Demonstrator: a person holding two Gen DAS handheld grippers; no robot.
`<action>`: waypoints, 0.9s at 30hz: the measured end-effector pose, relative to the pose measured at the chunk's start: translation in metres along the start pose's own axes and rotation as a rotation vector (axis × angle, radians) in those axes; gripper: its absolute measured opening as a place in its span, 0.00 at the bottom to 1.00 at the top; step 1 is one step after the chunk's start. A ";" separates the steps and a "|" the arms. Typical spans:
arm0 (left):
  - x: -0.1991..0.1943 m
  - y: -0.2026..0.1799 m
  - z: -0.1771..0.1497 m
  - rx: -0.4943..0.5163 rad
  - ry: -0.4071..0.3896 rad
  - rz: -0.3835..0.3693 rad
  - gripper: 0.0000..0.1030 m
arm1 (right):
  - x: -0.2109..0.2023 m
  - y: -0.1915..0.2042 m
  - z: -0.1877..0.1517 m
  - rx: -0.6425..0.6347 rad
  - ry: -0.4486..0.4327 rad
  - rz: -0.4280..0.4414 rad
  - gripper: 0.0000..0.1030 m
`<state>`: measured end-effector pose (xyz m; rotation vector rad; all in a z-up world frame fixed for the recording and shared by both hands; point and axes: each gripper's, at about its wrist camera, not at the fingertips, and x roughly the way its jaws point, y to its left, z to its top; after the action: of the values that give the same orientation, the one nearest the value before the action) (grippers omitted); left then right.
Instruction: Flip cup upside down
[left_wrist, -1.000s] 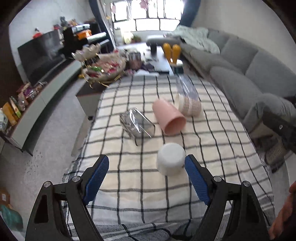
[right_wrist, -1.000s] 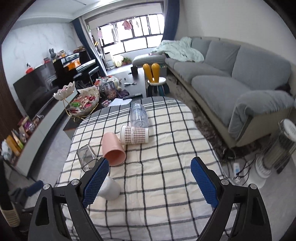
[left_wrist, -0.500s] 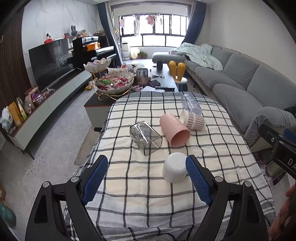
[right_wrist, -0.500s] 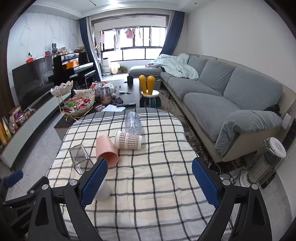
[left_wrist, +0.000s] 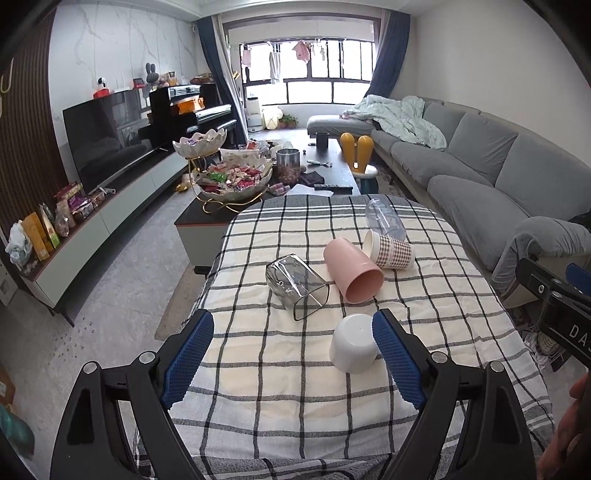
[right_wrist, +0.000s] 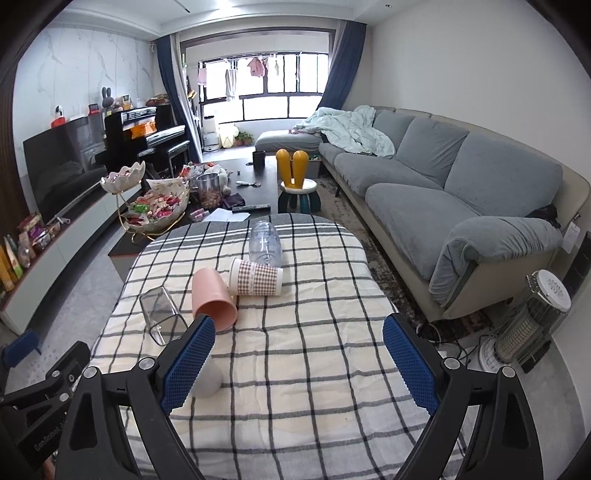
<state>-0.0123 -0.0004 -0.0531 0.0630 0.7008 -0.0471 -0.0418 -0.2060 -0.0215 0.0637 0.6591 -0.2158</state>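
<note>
Several cups lie on a checked tablecloth (left_wrist: 280, 373). A white cup (left_wrist: 352, 349) stands upside down near my left gripper's right finger; in the right wrist view it (right_wrist: 208, 380) is partly hidden behind the left finger. On their sides lie a pink cup (left_wrist: 352, 273) (right_wrist: 214, 299), a clear square glass (left_wrist: 297, 284) (right_wrist: 160, 310), a checked paper cup (left_wrist: 389, 249) (right_wrist: 256, 282) and a clear plastic cup (left_wrist: 384, 218) (right_wrist: 264, 242). My left gripper (left_wrist: 291, 360) is open and empty above the near table edge. My right gripper (right_wrist: 299, 363) is open and empty.
A grey sofa (right_wrist: 461, 192) runs along the right. A dark coffee table (right_wrist: 243, 188) with a snack stand (left_wrist: 229, 173) is beyond the table. A TV unit (left_wrist: 103, 206) lines the left wall. A heater (right_wrist: 532, 321) stands on the floor at right.
Both grippers have tilted up and drawn back a little, so the table sits lower in both views. The cups have not moved. Both grippers stay open.
</note>
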 end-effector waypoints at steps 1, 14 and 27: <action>0.000 0.000 0.000 0.001 -0.002 0.001 0.87 | 0.000 0.000 0.000 -0.001 0.000 -0.001 0.90; -0.001 -0.001 0.003 0.001 -0.010 0.014 1.00 | -0.003 0.004 0.002 -0.002 -0.003 0.017 0.90; 0.002 0.001 0.004 -0.020 0.005 -0.002 1.00 | -0.003 0.005 0.002 -0.001 -0.003 0.016 0.90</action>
<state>-0.0080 0.0003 -0.0512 0.0435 0.7066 -0.0418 -0.0419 -0.2012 -0.0182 0.0679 0.6551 -0.2006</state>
